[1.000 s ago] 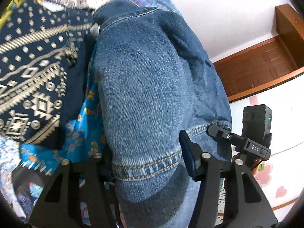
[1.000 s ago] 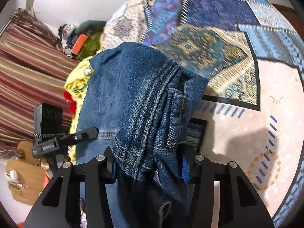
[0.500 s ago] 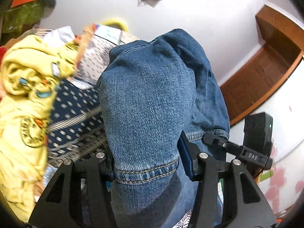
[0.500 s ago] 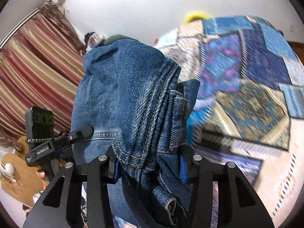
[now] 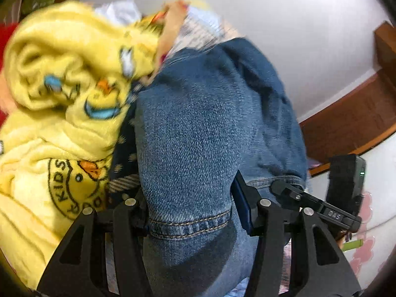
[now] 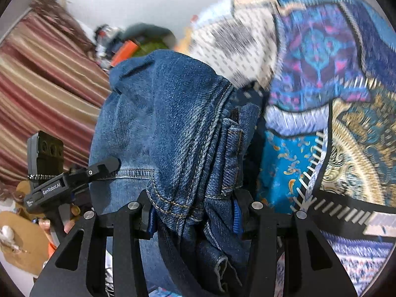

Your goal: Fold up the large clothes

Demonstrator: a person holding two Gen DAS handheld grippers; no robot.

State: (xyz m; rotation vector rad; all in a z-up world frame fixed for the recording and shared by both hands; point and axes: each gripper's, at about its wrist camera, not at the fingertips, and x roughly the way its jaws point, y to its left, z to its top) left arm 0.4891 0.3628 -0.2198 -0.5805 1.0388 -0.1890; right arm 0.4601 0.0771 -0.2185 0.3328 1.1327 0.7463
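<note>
You're mid-carry: left gripper (image 5: 190, 212) and right gripper (image 6: 193, 212) both clamp the jeans (image 5: 198, 136) (bunched thick). Next, spread them flat on the patterned bedspread (image 6: 346, 148).

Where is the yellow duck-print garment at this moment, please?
In the left wrist view, the yellow duck-print garment is bunched at the left, right beside the jeans clamped in the left gripper.

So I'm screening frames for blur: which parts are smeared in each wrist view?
Left wrist: yellow fleece duck-print garment smeared, blue denim jeans fairly crisp. Right wrist: patterned patchwork bedspread streaked at top, denim seams sharp.
</note>
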